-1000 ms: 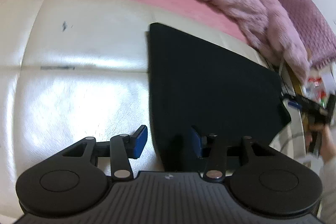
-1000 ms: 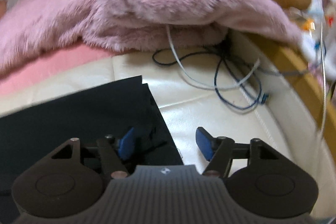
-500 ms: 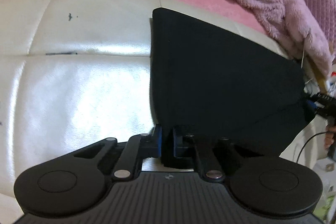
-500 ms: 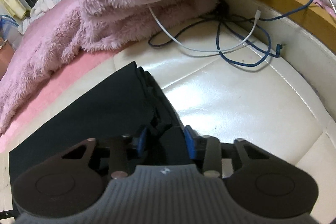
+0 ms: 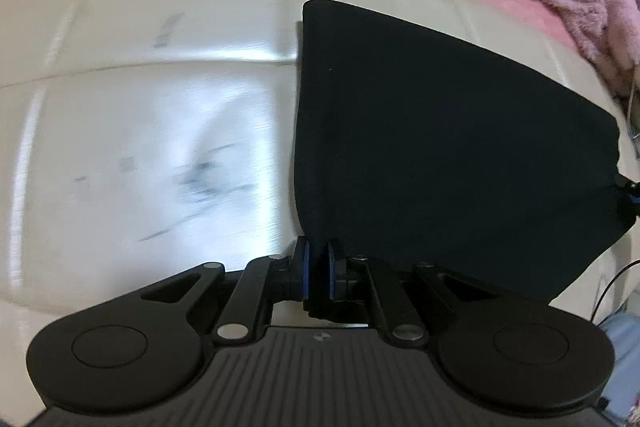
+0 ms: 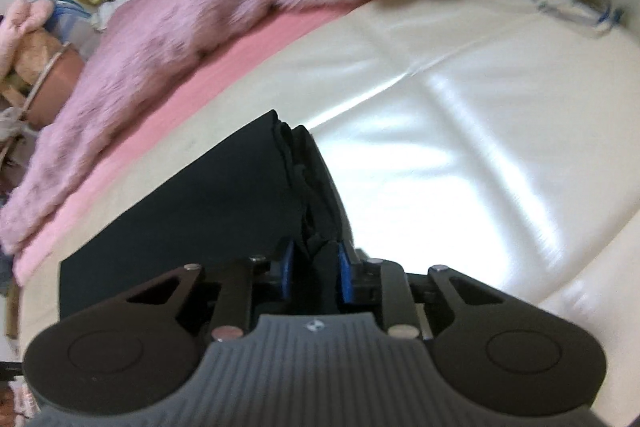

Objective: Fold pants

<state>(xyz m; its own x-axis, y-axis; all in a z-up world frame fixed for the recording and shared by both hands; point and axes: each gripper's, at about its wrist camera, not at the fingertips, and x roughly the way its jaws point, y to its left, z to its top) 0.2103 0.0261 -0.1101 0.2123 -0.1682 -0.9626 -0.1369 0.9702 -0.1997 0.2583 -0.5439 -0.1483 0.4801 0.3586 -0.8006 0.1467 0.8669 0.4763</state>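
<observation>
Both grippers pointed steeply down: left gripper clamped the near corner of the black pants on the cream mattress; right gripper, jaws just closing, pinched the bunched layered edge. Only the right view showed cables and a pink blanket.

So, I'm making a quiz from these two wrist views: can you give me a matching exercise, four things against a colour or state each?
Things:
1. pants
2. fluffy blanket
3. bed surface under the pants
4. left hand-held gripper

Colour or state:
a. glossy cream
b. shut on a cloth edge
c. black, folded flat
d. pink, piled at the far side

Pairs: 1-c, 2-d, 3-a, 4-b
</observation>
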